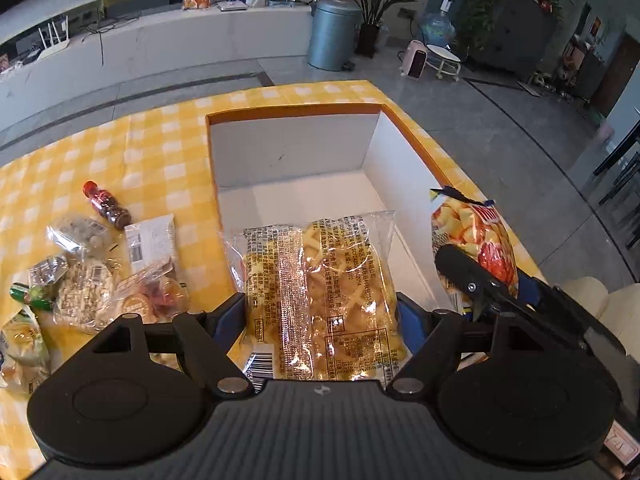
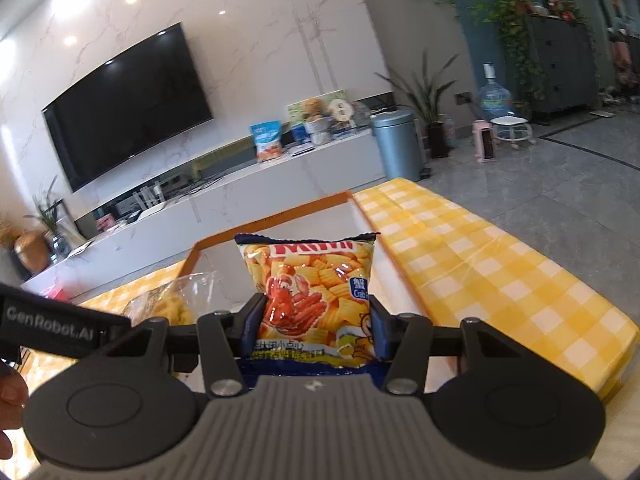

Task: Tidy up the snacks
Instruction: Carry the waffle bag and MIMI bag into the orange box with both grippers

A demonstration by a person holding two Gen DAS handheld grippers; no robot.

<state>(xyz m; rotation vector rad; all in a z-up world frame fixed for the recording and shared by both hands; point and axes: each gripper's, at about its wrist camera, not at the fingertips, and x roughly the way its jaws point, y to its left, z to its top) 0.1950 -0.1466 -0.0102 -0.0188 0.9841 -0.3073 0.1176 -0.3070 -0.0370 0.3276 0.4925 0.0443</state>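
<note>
Left gripper (image 1: 320, 312) angled steeply down, fingers spread wide, clamping; right gripper (image 2: 314, 326) narrower, gripping.

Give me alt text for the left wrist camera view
The left hand-held gripper grips a clear bag of yellow snacks over an open white box on a yellow checked tablecloth. More snack packets lie left of the box.

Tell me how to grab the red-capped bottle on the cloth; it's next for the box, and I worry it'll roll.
Grip the bottle across its dark body, just below the red cap, coming from above. It lies on its side on the cloth, cap toward the far edge, so set the fingers either side of its long axis. Its far side is clear; packets crowd the near end.
</note>
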